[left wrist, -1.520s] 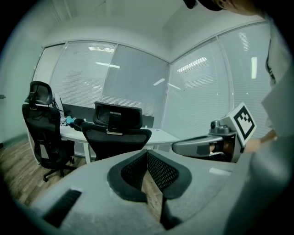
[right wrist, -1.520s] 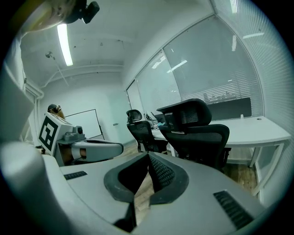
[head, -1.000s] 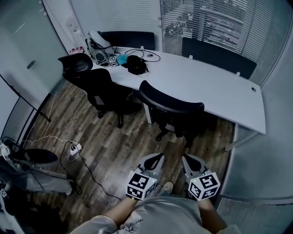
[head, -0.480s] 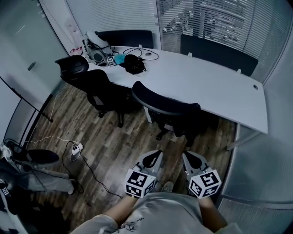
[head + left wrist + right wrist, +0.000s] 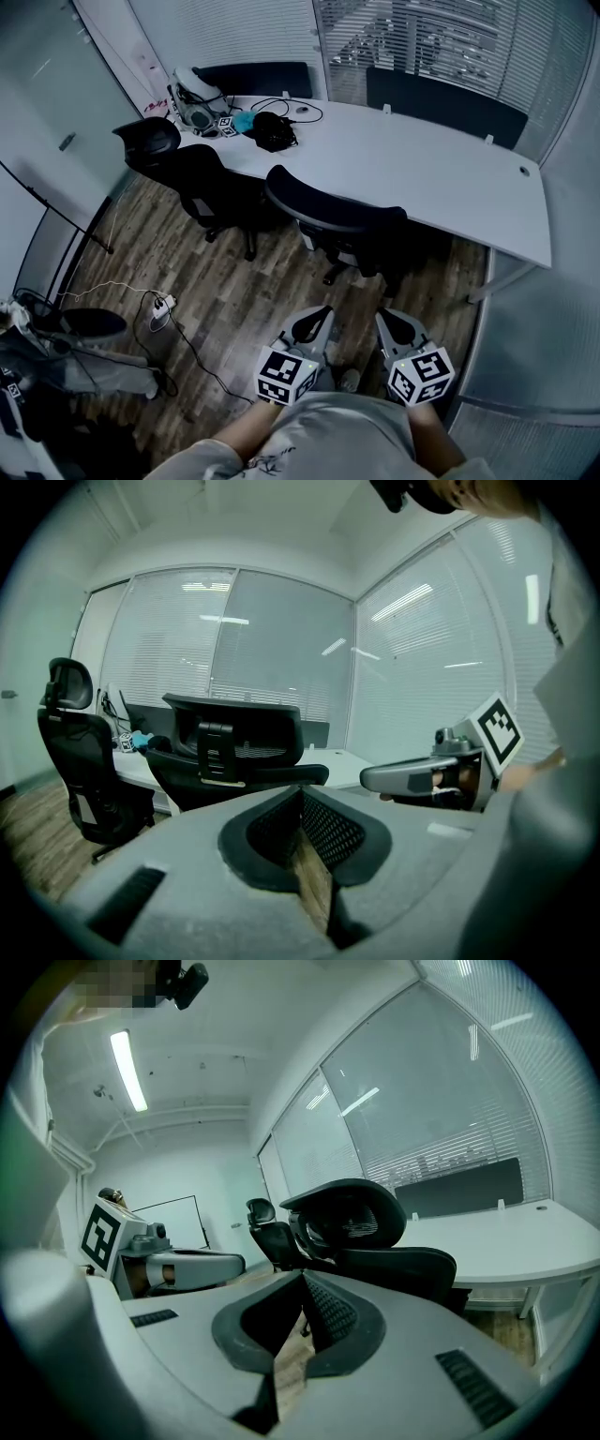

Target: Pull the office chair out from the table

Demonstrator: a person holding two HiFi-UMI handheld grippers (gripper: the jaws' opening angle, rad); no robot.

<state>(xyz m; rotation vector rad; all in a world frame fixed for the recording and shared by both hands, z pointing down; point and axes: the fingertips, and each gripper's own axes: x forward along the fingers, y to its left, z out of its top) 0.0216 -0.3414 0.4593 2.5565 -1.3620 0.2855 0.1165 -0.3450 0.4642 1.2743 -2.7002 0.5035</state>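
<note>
The person is holding the left gripper [image 5: 320, 315] and right gripper [image 5: 384, 320] side by side, near the body, both pointing forward and slightly down, jaws pressed together and empty, forearms [image 5: 242, 434] tucked in close.

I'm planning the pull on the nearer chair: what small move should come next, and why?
Probably reach both forward and open them: the left tongs and right tongs are shut, empty and short of the nearer chair, which stands pushed in at the table.
</note>
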